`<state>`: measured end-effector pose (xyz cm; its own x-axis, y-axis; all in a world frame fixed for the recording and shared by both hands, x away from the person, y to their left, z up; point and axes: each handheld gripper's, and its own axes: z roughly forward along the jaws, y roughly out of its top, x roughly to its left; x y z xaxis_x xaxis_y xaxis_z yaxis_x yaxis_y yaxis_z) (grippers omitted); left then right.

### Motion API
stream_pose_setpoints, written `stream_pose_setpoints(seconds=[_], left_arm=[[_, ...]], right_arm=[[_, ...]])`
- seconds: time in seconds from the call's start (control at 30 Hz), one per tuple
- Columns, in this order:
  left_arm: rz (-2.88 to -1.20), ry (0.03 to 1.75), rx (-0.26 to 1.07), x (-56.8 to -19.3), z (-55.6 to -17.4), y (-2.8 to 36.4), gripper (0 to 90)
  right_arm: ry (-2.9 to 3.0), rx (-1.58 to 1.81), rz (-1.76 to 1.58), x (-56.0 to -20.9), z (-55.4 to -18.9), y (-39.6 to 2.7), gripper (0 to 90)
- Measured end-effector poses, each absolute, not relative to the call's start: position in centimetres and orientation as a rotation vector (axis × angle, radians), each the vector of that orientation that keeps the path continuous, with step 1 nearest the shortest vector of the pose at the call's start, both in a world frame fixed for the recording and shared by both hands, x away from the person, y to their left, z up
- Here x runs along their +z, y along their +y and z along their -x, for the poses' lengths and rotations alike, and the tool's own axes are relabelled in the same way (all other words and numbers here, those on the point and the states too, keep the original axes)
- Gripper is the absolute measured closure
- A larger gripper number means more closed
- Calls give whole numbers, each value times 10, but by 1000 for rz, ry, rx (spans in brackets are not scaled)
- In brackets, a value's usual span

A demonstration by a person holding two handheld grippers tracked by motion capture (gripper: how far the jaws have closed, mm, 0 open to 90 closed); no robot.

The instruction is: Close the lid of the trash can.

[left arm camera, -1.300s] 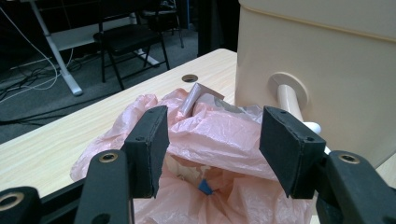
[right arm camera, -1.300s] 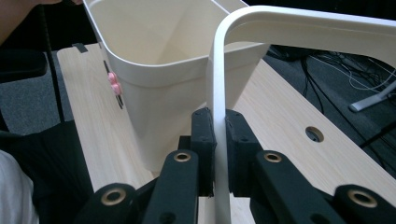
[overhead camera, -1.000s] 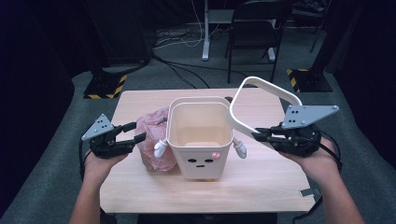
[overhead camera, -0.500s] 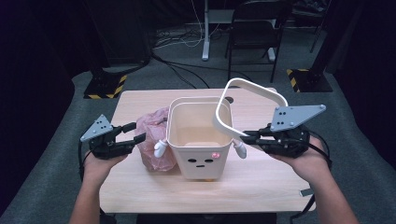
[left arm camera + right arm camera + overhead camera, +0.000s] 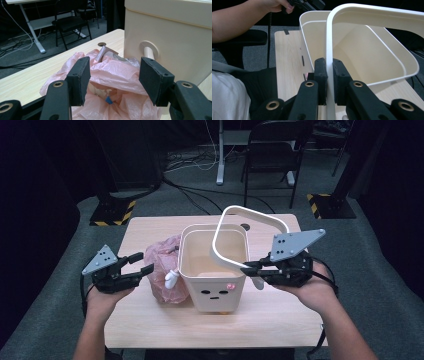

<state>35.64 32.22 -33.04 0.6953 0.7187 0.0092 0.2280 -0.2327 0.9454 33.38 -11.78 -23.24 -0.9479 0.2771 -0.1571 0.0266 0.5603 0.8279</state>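
A cream bucket [image 5: 215, 270] with a small face on its front stands in the middle of the wooden table [image 5: 280, 320]. Its loose white handle [image 5: 250, 220] tilts over the bucket's right rim. My right gripper [image 5: 250, 267] is shut on the handle's lower end. In the right gripper view the handle [image 5: 372, 10] runs up between the pads [image 5: 320, 75], above the bucket's inside [image 5: 362, 50]. A crumpled pink plastic bag [image 5: 162, 270] lies against the bucket's left wall. My left gripper [image 5: 142, 265] stands open just left of the bag [image 5: 120, 67], beside a white peg [image 5: 149, 51] on the bucket.
A round hole [image 5: 245, 226] sits in the table behind the bucket. A black chair [image 5: 277, 150] and a desk leg [image 5: 220, 150] stand on the floor beyond the table's far edge. Yellow-black striped bases [image 5: 112, 212] flank the table.
My right gripper has carried the handle to the left, so that the loop now hangs over the bucket's opening. The left gripper and the bag have stayed in place.
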Motion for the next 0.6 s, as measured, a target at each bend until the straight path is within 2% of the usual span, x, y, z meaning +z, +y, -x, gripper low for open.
stream_pose_setpoints(seconds=[0.6], left_arm=[[-1781, 773, 554, -331, -355, 329, 419]], right_arm=[[2576, 1303, -131, -228, -335, -85, 833]])
